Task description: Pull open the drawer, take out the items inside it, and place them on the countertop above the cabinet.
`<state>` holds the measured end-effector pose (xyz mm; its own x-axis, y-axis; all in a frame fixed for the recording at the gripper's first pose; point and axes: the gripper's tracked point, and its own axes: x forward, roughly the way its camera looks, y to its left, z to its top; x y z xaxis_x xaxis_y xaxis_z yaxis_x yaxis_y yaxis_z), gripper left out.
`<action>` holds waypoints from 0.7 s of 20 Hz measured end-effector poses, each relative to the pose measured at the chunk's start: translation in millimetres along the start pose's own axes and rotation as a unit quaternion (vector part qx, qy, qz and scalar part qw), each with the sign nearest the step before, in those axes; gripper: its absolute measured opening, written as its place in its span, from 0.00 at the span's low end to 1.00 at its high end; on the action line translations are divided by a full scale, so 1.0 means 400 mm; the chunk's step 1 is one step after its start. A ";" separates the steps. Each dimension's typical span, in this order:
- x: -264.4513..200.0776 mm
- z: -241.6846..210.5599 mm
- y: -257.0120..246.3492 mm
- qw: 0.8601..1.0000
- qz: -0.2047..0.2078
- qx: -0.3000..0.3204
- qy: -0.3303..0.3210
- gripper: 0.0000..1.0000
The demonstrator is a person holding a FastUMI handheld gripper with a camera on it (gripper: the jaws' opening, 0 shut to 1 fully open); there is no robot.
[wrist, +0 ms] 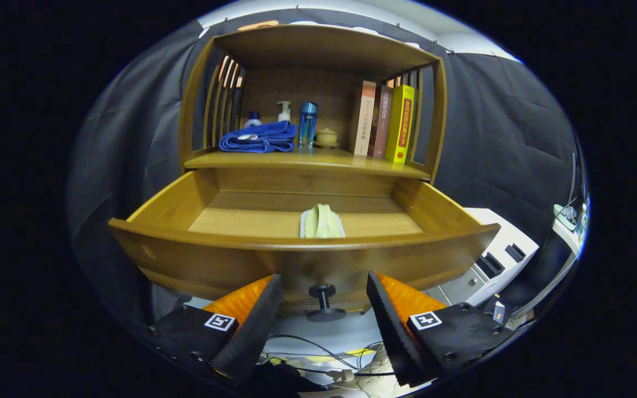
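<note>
The drawer (296,221) stands pulled open. The hand-held gripper (324,309) is spread, empty, straddling the knob (324,301). A pale green item (322,222) lies beyond the fingers; lift over the front, then descend squarely onto it.
</note>
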<state>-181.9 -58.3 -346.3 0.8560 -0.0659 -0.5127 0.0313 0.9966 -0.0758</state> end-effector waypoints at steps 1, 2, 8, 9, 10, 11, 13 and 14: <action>-0.007 0.024 0.006 1.000 0.004 0.005 -0.005 0.99; -0.013 0.049 0.006 1.000 0.006 0.008 -0.012 0.99; -0.017 0.193 -0.010 0.999 0.010 0.024 -0.041 0.99; -0.005 0.216 -0.014 0.999 0.010 0.025 -0.045 0.99; 0.009 0.235 -0.017 0.999 0.009 0.025 -0.047 0.99; 0.026 0.253 -0.017 0.999 0.009 0.022 -0.049 0.99; 0.070 0.274 -0.014 0.999 0.009 0.015 -0.050 0.99; 0.094 0.276 -0.014 0.999 0.009 0.011 -0.046 0.99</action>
<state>-93.0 -60.9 -270.7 0.8999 -0.0452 -0.4337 0.0270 0.9985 -0.0479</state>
